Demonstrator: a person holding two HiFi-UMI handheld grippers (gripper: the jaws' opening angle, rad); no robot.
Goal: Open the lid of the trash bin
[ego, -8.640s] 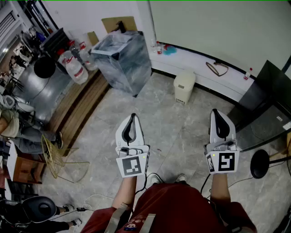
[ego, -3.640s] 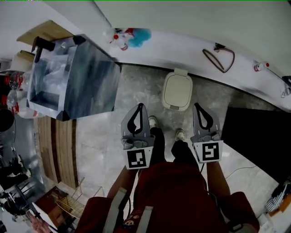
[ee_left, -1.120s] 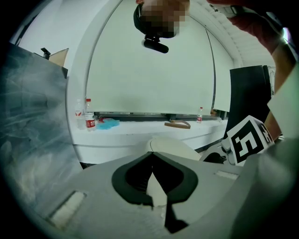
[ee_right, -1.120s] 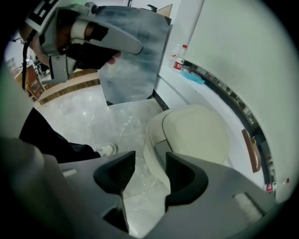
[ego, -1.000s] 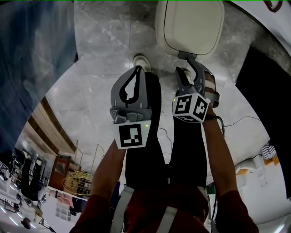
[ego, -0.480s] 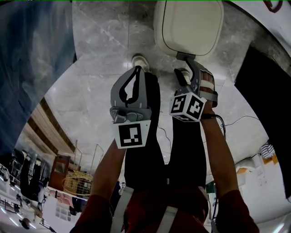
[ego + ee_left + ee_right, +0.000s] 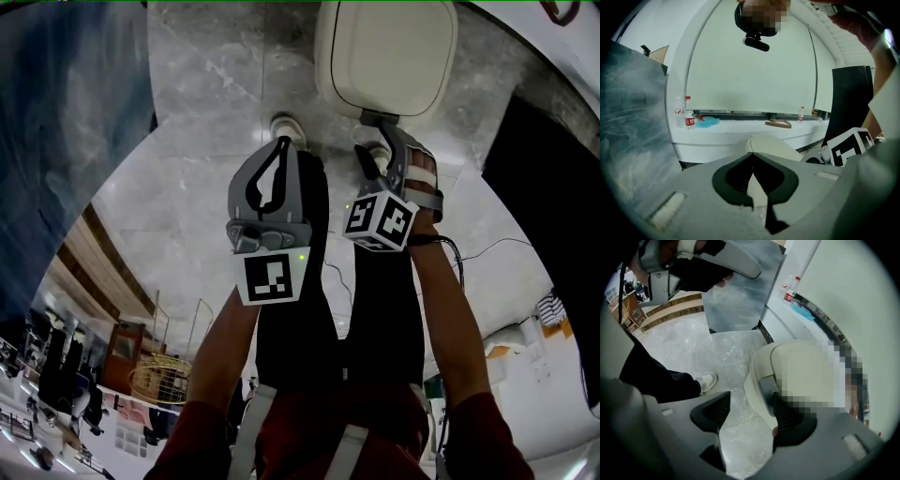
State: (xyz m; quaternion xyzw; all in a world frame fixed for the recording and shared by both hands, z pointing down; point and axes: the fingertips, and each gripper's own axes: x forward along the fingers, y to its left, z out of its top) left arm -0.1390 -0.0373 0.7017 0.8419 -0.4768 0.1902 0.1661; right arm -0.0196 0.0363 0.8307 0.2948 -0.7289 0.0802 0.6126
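While its lid (image 7: 386, 52) is shut, the cream trash bin (image 7: 322, 58) is seen on the floor against a white ledge (image 7: 740, 131). The right gripper (image 7: 377, 133) is held at the front lip, jaws opening wide, the lip partly between them, unclamped. The left gripper (image 7: 278, 148) is held beside it, jaws together, empty. A shoe (image 7: 284, 124) is just beside the bin, a black panel (image 7: 553, 187) to the right, a plastic-wrapped box (image 7: 66, 141) to the left.
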